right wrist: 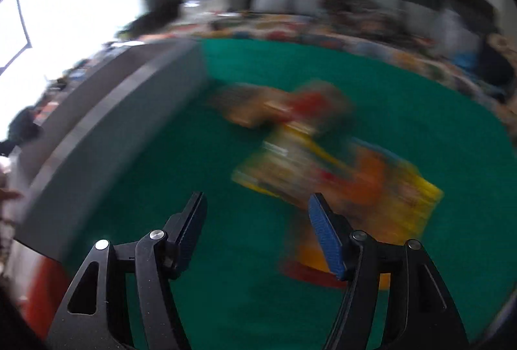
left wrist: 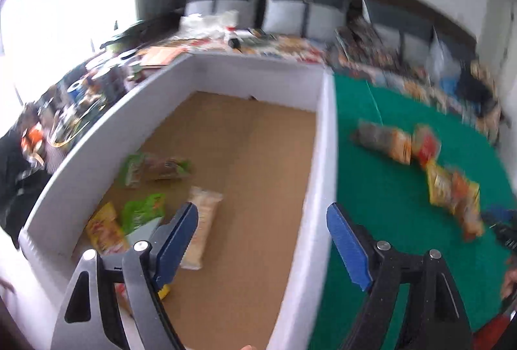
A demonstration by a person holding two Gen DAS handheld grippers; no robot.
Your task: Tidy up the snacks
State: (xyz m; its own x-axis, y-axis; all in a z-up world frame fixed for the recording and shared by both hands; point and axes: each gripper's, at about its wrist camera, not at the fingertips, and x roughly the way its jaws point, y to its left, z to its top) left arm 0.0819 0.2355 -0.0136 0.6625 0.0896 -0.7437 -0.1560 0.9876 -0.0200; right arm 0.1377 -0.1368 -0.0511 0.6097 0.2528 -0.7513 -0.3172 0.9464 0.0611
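Note:
My left gripper [left wrist: 261, 220] is open and empty above a white-walled box [left wrist: 323, 130] with a cork-brown floor. Inside the box lie a cream snack pack [left wrist: 203, 227], two green packs [left wrist: 155, 169] [left wrist: 142, 214] and a yellow pack [left wrist: 103, 230]. On the green mat [left wrist: 381, 204] to the right lies a row of orange and yellow snack packs [left wrist: 449, 188]. My right gripper [right wrist: 257, 220] is open and empty above the mat, just left of a blurred pile of yellow and orange packs [right wrist: 339, 169]. The box wall [right wrist: 113, 123] stands to its left.
Behind the mat and box is a cluttered bed or sofa with grey and white pillows [left wrist: 290, 10] and many scattered items. A bright window [left wrist: 64, 10] is at the left. The right wrist view is strongly motion-blurred.

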